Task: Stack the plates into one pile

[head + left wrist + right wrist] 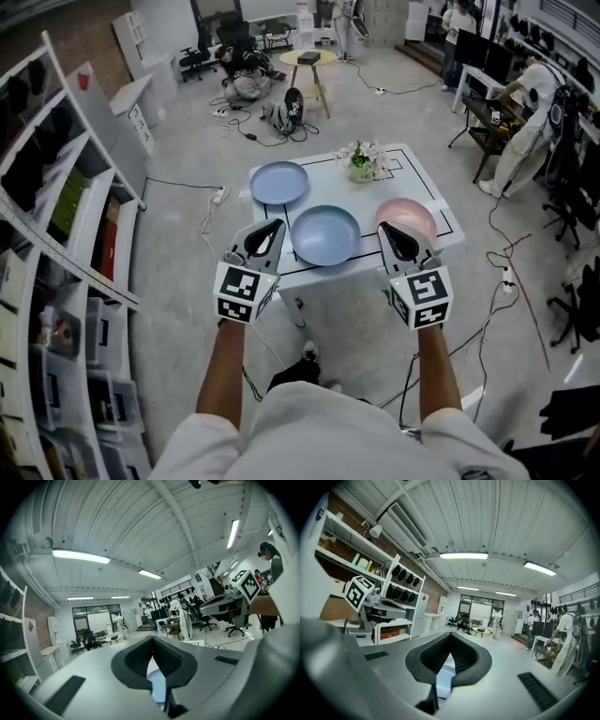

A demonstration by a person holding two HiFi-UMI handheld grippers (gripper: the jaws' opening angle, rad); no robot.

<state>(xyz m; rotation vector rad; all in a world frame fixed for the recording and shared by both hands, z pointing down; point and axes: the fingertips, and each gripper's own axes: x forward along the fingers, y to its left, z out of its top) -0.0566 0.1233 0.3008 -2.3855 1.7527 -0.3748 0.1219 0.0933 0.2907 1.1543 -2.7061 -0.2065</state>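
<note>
Far blue plate [279, 182], near blue plate [325, 234] and pink plate [406, 221] lie flat, apart on the white table [330, 193] — flower pot [362, 162] behind; left gripper [271, 228] and right gripper [390, 232] both closed, empty

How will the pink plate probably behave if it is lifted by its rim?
The round pink plate looks rigid, so it should keep its shape. Its smooth, shallow rim may slip. Lying flat, it seems unlikely to roll.

Cables [178, 182] trail over the grey floor [187, 281], white shelving [84, 202] stands left, a round table [307, 57] farther off.
</note>
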